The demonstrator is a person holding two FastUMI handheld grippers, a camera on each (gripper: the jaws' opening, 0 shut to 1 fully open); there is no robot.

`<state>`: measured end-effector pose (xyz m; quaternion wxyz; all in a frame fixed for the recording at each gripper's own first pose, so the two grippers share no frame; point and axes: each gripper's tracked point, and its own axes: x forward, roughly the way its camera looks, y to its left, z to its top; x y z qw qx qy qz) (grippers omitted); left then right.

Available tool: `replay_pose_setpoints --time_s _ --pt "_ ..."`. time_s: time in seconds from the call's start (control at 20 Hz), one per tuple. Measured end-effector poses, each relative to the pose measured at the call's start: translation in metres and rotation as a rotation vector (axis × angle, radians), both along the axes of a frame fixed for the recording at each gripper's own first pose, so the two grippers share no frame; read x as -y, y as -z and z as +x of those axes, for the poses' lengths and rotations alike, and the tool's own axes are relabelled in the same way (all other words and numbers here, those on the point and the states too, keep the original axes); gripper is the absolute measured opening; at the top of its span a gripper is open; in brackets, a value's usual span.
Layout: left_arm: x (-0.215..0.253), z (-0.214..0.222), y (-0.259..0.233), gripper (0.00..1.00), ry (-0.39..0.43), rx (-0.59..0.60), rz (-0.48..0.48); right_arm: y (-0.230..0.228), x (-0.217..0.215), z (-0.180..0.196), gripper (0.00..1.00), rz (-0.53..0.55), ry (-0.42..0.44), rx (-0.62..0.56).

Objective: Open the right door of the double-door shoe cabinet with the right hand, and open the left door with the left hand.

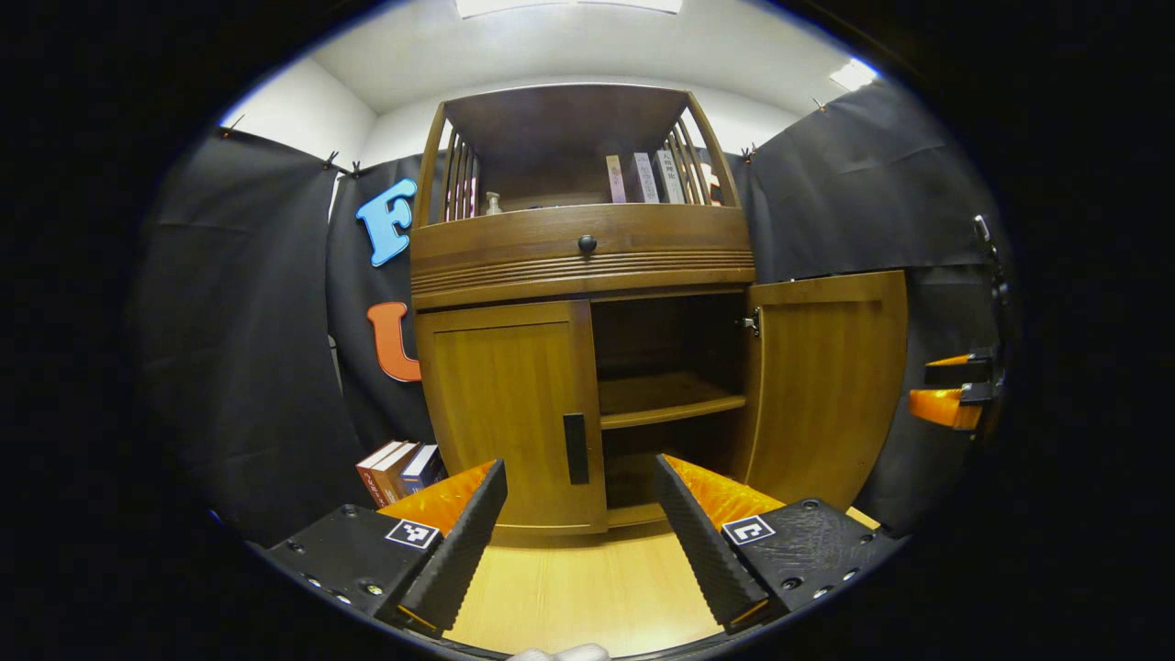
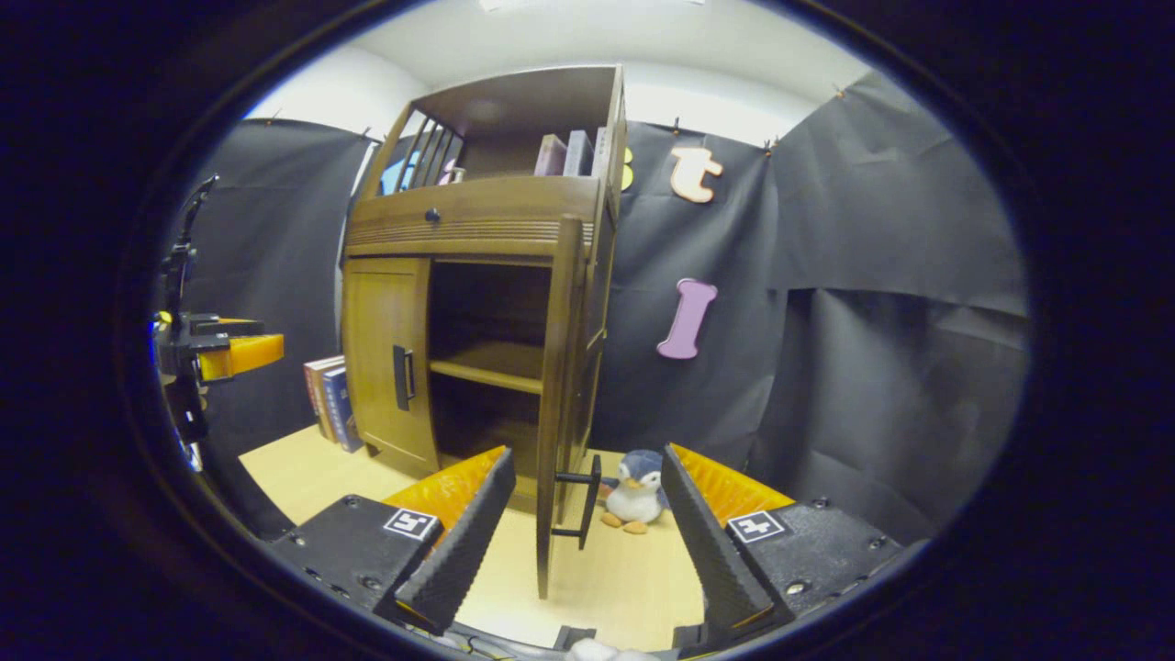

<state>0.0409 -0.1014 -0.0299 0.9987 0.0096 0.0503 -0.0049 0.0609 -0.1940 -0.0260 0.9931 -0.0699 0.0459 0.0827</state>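
Wooden floor (image 1: 587, 588) fronts the cabinet (image 1: 582, 275): right door (image 1: 826, 386) open, left door (image 1: 509, 413) closed; left gripper (image 1: 580, 532) and right gripper (image 2: 586, 537) both spread, empty.

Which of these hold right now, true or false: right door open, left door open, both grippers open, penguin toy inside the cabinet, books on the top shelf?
1. The right door is swung open. True.
2. The left door is open. False: it is closed, its handle untouched.
3. The left gripper and right gripper are open. True.
4. The penguin toy sits inside the cabinet. False: it is on the floor beside it.
5. Books stand on the top shelf. True.
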Motion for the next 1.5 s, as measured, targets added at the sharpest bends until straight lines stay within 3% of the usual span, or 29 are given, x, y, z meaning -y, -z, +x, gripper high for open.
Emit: replay_pose_setpoints --time_s 0.35,0.4,0.45,0.6,0.8,1.1,1.2,1.5 --pt "-0.037 0.014 0.009 0.96 0.014 0.005 0.017 -0.011 -0.074 -0.018 1.00 0.078 0.098 0.044" --pt "-0.045 0.014 0.012 0.96 0.008 0.008 0.024 -0.004 -0.085 -0.019 0.96 0.086 0.122 0.040" --pt "-0.052 0.014 0.015 0.96 0.004 0.007 0.025 0.004 -0.102 -0.020 1.00 0.095 0.126 0.034" --pt "-0.063 0.011 0.029 1.00 0.011 0.000 0.013 0.021 -0.145 -0.024 1.00 0.155 0.114 -0.008" --pt "-0.070 0.022 0.051 0.96 0.004 -0.028 0.007 0.029 -0.173 -0.021 1.00 0.150 0.096 -0.043" --pt "-0.055 0.064 0.057 0.96 0.017 -0.012 -0.001 0.012 -0.169 -0.011 1.00 0.093 0.103 -0.042" --pt "-0.046 0.089 0.058 1.00 0.021 0.000 -0.003 0.009 -0.167 -0.008 1.00 0.078 0.107 -0.040" --pt "-0.014 0.173 0.077 0.96 0.032 0.010 -0.011 0.006 -0.160 0.004 1.00 0.067 0.127 -0.069"
